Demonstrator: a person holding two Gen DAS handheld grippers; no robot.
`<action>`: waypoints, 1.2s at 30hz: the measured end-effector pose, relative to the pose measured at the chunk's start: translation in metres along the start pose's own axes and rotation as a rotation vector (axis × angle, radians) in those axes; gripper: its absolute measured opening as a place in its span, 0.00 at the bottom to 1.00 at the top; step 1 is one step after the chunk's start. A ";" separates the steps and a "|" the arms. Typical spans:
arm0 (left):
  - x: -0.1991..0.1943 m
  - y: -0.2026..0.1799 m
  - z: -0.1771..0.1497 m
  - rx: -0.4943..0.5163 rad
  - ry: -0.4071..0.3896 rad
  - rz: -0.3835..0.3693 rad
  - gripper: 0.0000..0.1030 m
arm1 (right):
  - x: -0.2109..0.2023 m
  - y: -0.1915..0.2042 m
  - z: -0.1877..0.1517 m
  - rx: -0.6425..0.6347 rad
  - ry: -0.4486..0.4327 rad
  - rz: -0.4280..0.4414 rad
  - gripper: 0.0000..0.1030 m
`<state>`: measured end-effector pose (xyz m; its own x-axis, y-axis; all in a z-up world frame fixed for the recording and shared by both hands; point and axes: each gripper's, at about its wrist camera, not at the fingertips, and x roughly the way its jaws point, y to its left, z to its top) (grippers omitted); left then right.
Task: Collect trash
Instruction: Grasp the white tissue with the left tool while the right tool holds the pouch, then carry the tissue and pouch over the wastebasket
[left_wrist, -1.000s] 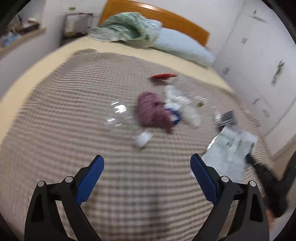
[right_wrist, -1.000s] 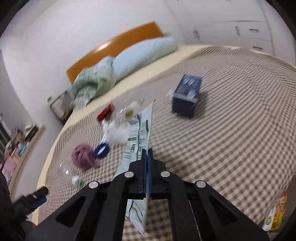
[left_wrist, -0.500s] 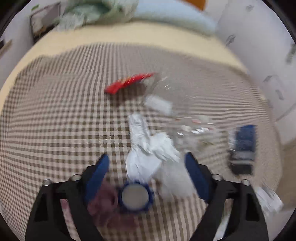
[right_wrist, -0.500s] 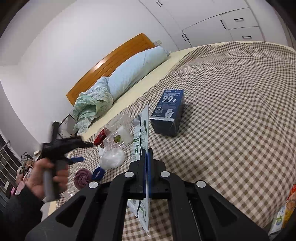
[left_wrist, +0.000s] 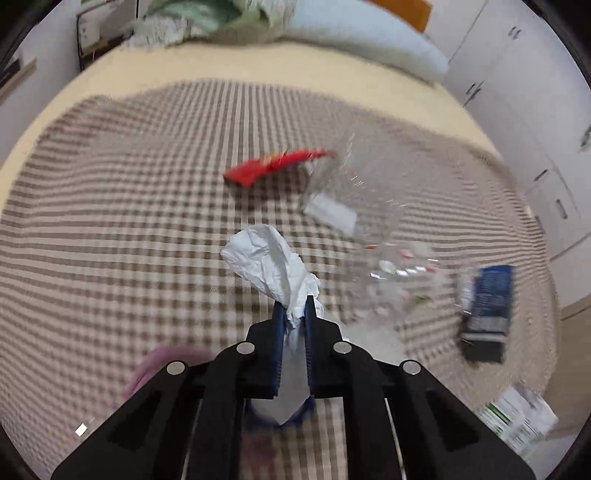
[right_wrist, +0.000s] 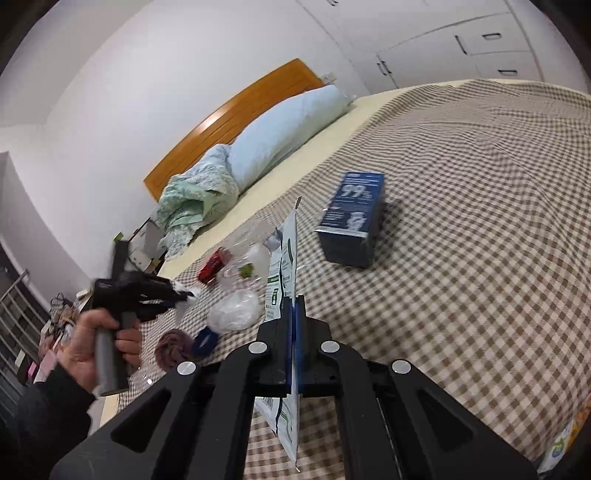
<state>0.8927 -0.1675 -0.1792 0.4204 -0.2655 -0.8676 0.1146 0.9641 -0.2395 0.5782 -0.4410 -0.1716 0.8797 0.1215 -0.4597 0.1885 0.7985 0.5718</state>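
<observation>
The left gripper (left_wrist: 294, 308) has just been closing, and its blue pads are now pinched on the crumpled white tissue (left_wrist: 271, 264), which sticks up out of the jaws over the brown-and-cream checked bedspread (left_wrist: 122, 206). That's the catch of the moment. From the right wrist view the left gripper (right_wrist: 183, 294) sits out at the left, held by the person's hand (right_wrist: 98, 341), a tuft of white at its tip.

Take the dark blue cardboard box (right_wrist: 352, 221) as the marker. The tissue is well apart from it, out toward the bed's left edge. Between them lies the rest of the litter: a clear crinkled plastic wrapper (left_wrist: 354, 192), a red snack wrapper (left_wrist: 275, 166) beyond, a white plastic wad (right_wrist: 233, 312), a blue ring-shaped cap (right_wrist: 205, 341) and a purple knitted scrunchie (right_wrist: 171, 347).

The right gripper (right_wrist: 293, 306) is squeezed together on a flat white-and-green printed pouch (right_wrist: 284, 258), edge-on, just this side of the box.

To do this well, I'd say lift the tissue straight up and slowly: the grip is only on one corner, so a sideways jerk could tear it or shake it loose. Keep the pads tight and keep the pouch clear of the pile.
</observation>
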 end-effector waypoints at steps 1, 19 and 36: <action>-0.017 0.000 -0.005 0.007 -0.021 -0.018 0.07 | -0.001 0.005 -0.002 -0.004 -0.001 0.015 0.01; -0.189 -0.187 -0.292 0.391 -0.055 -0.411 0.07 | -0.296 -0.109 0.014 -0.133 -0.158 -0.313 0.01; -0.015 -0.331 -0.445 0.604 0.285 -0.327 0.07 | -0.131 -0.389 -0.114 0.064 0.359 -0.506 0.01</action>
<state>0.4484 -0.4829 -0.2806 0.0393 -0.4496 -0.8924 0.7036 0.6466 -0.2947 0.3394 -0.7001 -0.4113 0.4753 -0.0633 -0.8775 0.5793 0.7732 0.2580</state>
